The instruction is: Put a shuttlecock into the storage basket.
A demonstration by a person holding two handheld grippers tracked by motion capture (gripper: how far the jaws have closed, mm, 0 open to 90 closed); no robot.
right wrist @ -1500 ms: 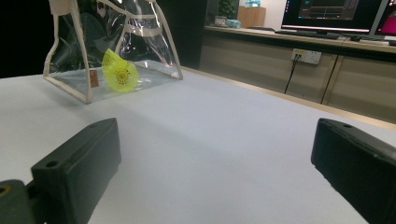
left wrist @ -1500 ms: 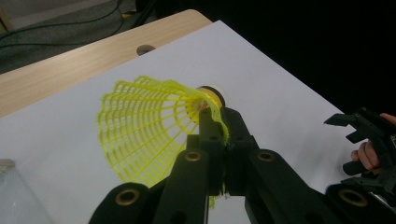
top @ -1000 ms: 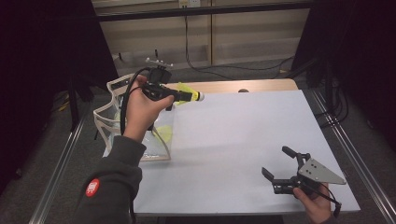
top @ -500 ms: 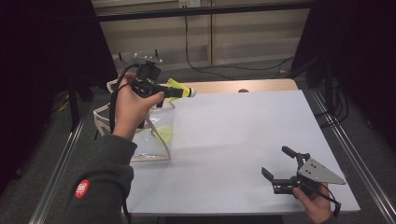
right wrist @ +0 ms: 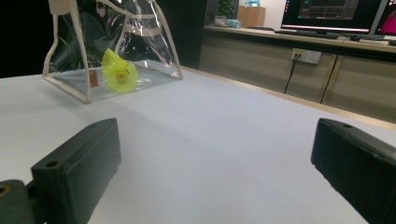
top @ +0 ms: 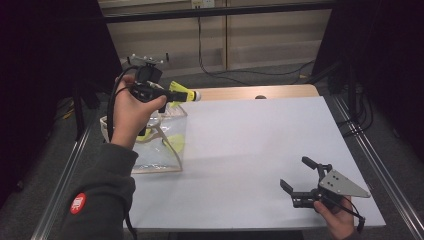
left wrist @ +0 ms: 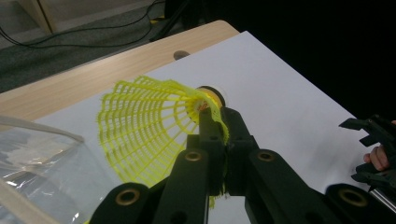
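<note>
The left hand-held gripper point(top: 172, 95) is clamped on a yellow shuttlecock point(left wrist: 154, 123), its jaws pinching the mesh skirt just below the cork. The grip sits near the cork, presumably because the skirt is stiffest there and less likely to crush. The shuttlecock is carried in the air above the far right corner of the clear bag point(top: 160, 145), cork pointing away from the bag towards the middle of the bench point(top: 250, 150).

The clear bag stands upright near the left edge of the bench, its mouth upward. A second yellow shuttlecock point(right wrist: 120, 72) lies inside the bag against the wall that faces the bench centre.

The right hand-held gripper point(top: 300, 182) rests low on the bench, well apart from the bag, towards the near right corner. Its jaws stand wide apart with nothing between them. Judgement: it is parked clear of the bag so the left hand can work unobstructed.
</note>
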